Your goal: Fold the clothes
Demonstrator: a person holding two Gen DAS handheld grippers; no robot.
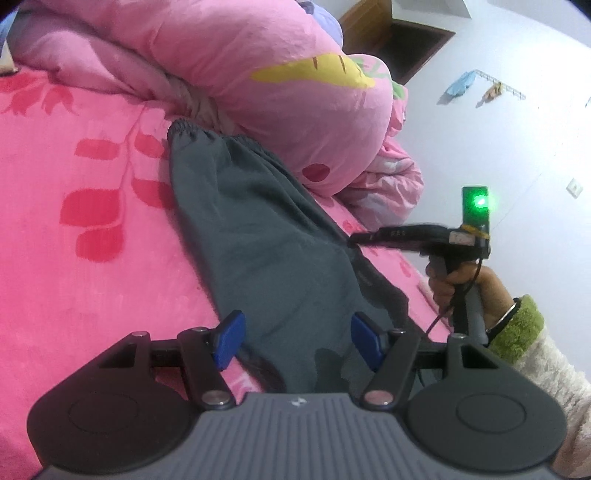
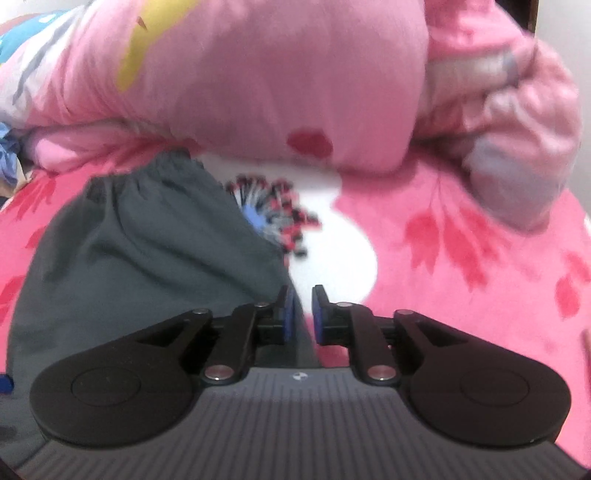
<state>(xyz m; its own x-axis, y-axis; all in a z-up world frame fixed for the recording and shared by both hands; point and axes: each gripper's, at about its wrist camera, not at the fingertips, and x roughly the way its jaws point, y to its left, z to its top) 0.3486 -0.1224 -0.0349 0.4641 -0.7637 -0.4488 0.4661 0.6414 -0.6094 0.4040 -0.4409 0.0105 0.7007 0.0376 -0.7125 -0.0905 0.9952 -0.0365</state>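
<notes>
Dark grey trousers [image 1: 258,229] lie lengthwise on the pink blanket [image 1: 74,221], their elastic waistband at the far end against the duvet. My left gripper [image 1: 297,339] is open just above the near end, and the cloth runs between its blue pads [image 1: 229,339]. A hand [image 1: 461,284] holds my right gripper [image 1: 351,242] at the trousers' right edge. In the right wrist view, the right gripper [image 2: 303,314] has its pads almost together, with the edge of the trousers [image 2: 140,251] running in between them. That view is blurred.
A bulky pink duvet [image 1: 277,74] is piled along the far side of the bed, touching the waistband; it also fills the top of the right wrist view [image 2: 258,92]. The bed's right edge meets a white wall [image 1: 498,129]. Dark wooden furniture [image 1: 399,33] stands beyond.
</notes>
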